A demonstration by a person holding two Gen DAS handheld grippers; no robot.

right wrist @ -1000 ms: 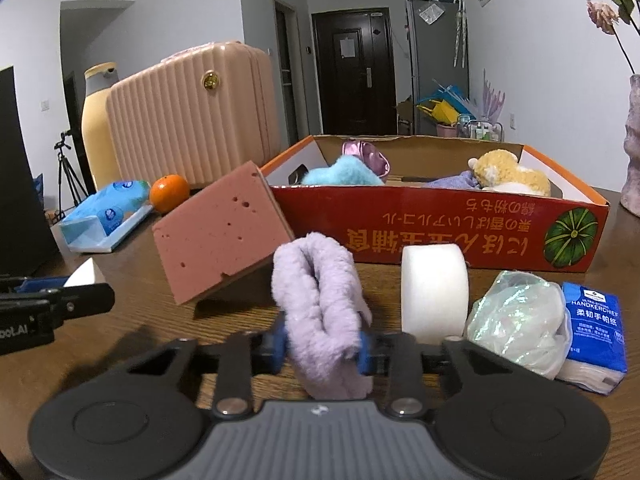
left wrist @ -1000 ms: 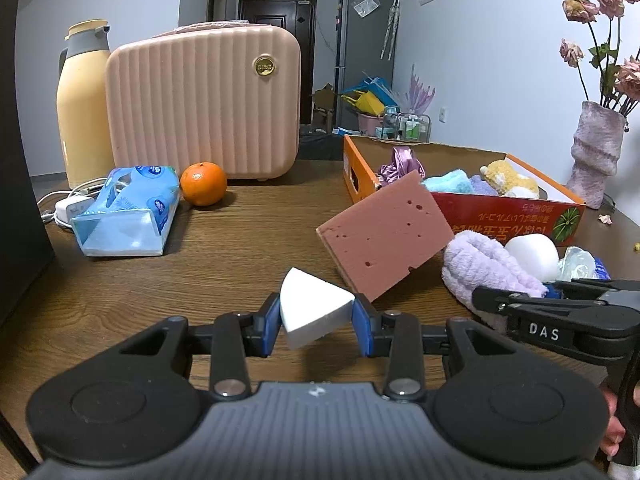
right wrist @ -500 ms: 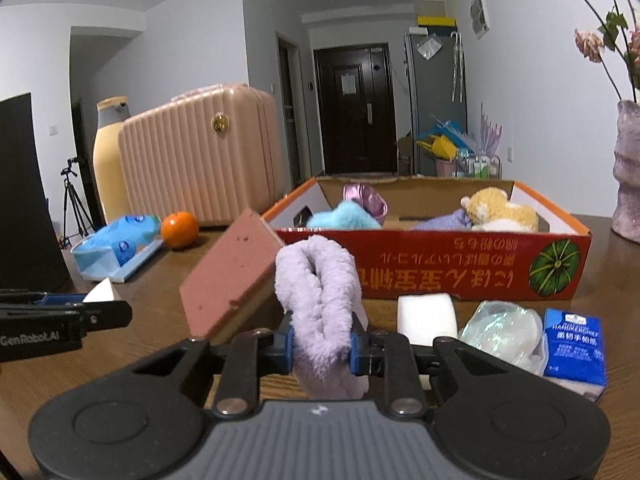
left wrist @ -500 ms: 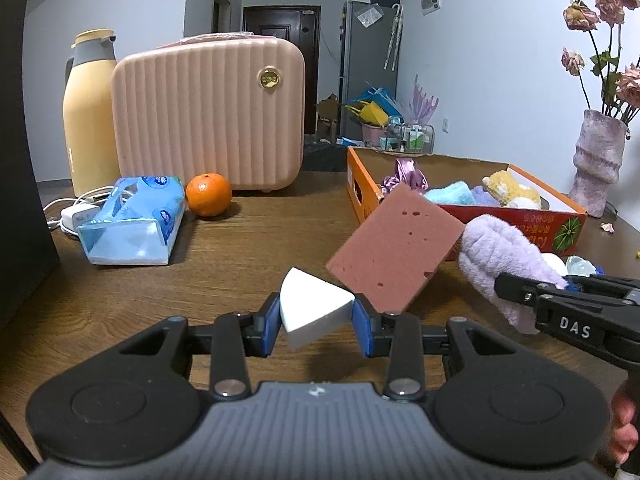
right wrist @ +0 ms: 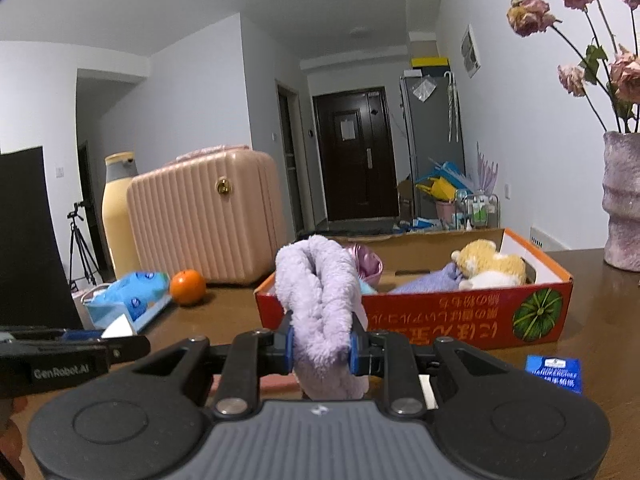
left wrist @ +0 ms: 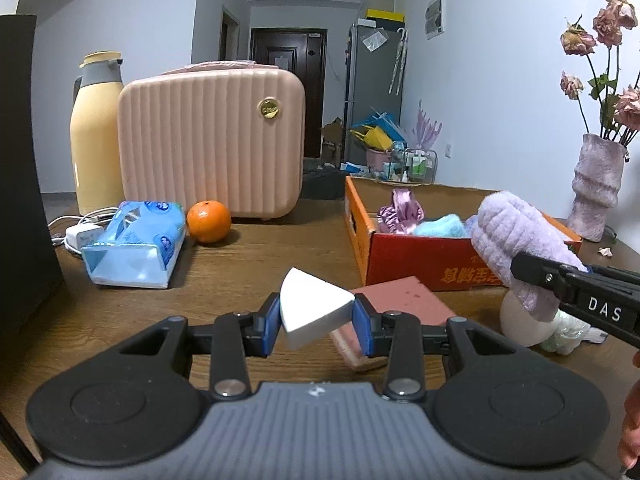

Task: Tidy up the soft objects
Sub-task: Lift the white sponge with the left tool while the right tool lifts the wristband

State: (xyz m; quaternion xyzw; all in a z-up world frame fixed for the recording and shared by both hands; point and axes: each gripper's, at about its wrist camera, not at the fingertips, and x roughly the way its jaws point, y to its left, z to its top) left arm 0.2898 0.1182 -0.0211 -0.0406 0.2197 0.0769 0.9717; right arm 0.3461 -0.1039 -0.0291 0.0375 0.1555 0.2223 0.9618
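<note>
We see L hand-held gripper [left wrist: 317,315] clamping white wedge sponge [left wrist: 312,308], R hand-held gripper [right wrist: 321,342] clamping lilac fluffy cloth [right wrist: 320,304]; cloth's lower end hidden behind gripper body

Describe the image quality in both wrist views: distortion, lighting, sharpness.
Left wrist view: strong fisheye bending at the edges, dark vignette corners; even indoor light, soft shadow under the orange; left gripper and white sponge wedge sharp. Right wrist view: same barrel distortion, walls curve; dimmer, bluish light; purple fluffy cloth in the right gripper sharp, red box lettering readable.

"DAS" on right gripper [left wrist: 576,300], "GenRobot.AI" on left gripper [right wrist: 64,368] (box print unreadable)
</note>
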